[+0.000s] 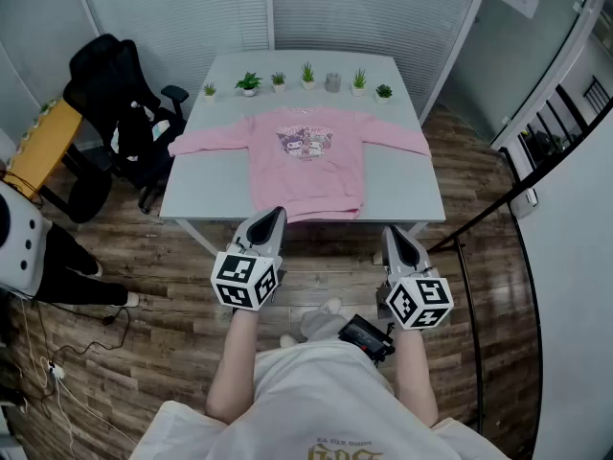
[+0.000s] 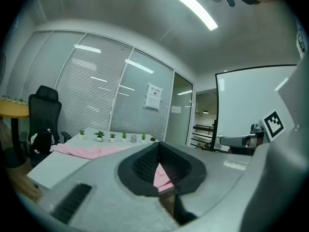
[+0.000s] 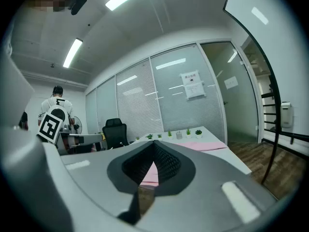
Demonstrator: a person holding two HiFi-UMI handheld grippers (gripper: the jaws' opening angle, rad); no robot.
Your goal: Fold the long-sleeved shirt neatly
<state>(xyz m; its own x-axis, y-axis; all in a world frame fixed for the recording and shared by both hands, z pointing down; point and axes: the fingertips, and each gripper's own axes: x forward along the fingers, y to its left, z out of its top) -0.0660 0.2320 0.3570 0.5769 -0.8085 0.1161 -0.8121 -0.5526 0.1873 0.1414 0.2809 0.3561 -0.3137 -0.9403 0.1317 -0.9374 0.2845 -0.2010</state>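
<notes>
One shirt [image 1: 306,166], six potted plants [image 1: 307,73]; left tool [image 1: 276,212], right tool [image 1: 393,231] closed.

Left gripper [image 1: 275,215], right gripper [image 1: 393,233]: jaws together

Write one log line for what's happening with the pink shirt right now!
stage: folding not started | pink shirt: flat on table, sleeves spread | left tongs: shut, empty | right tongs: shut, empty
</notes>
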